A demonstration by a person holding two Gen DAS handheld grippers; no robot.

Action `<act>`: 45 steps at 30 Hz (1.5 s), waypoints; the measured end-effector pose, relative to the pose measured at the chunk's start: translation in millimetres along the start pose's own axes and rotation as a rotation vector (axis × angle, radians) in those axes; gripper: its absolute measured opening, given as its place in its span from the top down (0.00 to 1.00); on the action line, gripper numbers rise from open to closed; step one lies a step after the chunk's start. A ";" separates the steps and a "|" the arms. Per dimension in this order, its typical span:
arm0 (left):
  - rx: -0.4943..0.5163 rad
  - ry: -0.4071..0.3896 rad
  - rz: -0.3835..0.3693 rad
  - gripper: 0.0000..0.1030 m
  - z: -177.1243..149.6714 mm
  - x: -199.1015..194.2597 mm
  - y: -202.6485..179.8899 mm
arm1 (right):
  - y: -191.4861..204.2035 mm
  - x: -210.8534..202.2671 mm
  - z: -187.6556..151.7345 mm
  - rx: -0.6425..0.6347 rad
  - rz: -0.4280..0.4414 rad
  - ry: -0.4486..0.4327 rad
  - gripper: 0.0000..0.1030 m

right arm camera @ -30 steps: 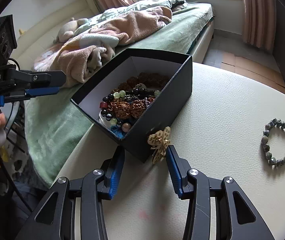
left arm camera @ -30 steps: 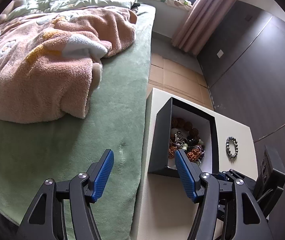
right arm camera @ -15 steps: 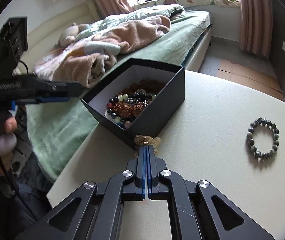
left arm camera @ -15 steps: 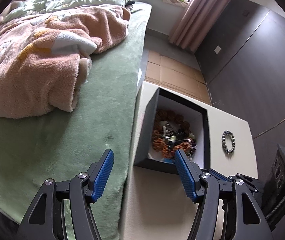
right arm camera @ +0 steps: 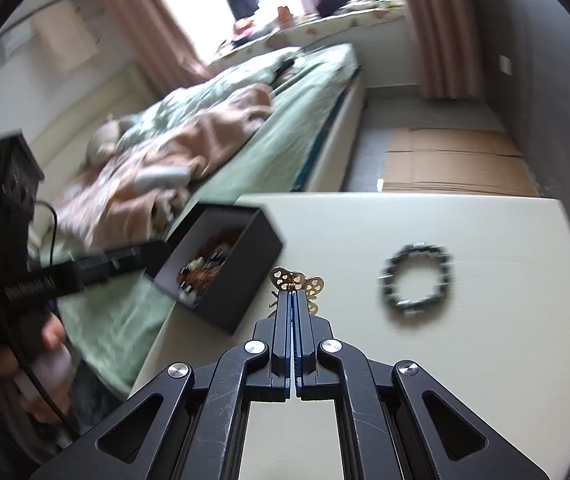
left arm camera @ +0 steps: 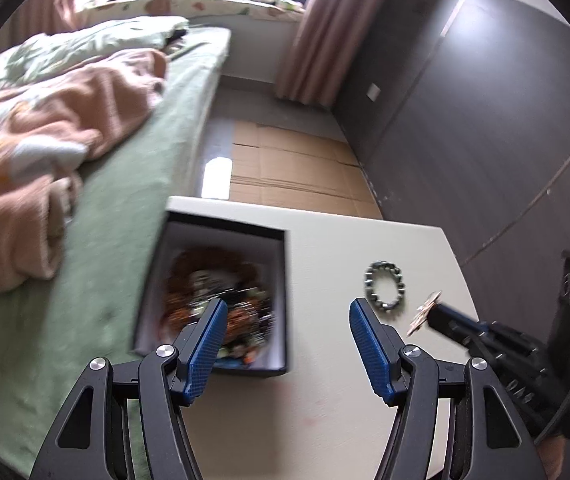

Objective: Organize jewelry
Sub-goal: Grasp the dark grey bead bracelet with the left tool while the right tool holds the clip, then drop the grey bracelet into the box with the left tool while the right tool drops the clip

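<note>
**A:** From the left wrist view, our left gripper (left arm camera: 285,344) hangs spread with nothing between its blue pads, above the near part of the cream table (left arm camera: 325,420). The black jewelry box (left arm camera: 281,280) sits at the table's left edge, next to the green bed (left arm camera: 85,280), heaped with beaded pieces that are too blurred to sort out. The grey bead bracelet (left arm camera: 384,288) lies on the table to the right of the box, apart from it. Farther right, our right gripper (left arm camera: 435,314) reaches in with the gold butterfly brooch (left arm camera: 425,314) at its tip.

**B:** And the right wrist view?

**A:** There the right gripper (right arm camera: 293,294) is pressed together, pinching the brooch (right arm camera: 297,282) by its lower part, wings showing above the tips and clear of the table (right arm camera: 445,360). The box (right arm camera: 237,292) stands to the left, the bracelet (right arm camera: 417,280) to the right.

**B:** So how do we carry this well?

**A:** We judge the pinch is thin, so we should keep the jaws firm and travel smoothly, clear the box's near wall, and release only once the brooch is over the open interior. We'd keep the left gripper out of that path.
</note>
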State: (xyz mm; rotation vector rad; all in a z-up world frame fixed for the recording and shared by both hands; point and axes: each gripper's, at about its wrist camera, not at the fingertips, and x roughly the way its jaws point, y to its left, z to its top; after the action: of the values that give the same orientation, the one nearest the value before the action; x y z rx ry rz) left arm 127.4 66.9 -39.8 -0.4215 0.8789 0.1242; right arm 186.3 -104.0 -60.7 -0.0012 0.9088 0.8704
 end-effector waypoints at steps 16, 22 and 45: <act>0.163 0.156 0.020 0.52 29.5 86.1 -85.1 | -83.0 -37.0 11.0 0.287 -0.061 -0.007 0.98; 0.151 0.227 0.058 0.61 27.4 121.8 -88.3 | -110.4 -44.9 7.7 0.356 -0.109 -0.003 0.98; 0.220 0.051 0.099 0.91 39.8 33.8 -87.4 | -87.8 -46.0 13.1 0.373 0.012 -0.071 0.98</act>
State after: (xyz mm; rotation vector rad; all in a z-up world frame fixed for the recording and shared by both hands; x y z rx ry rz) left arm 201.7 1.2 -16.6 -0.1762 0.9530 0.1061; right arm 239.1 -188.4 -51.0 0.3557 0.9939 0.6965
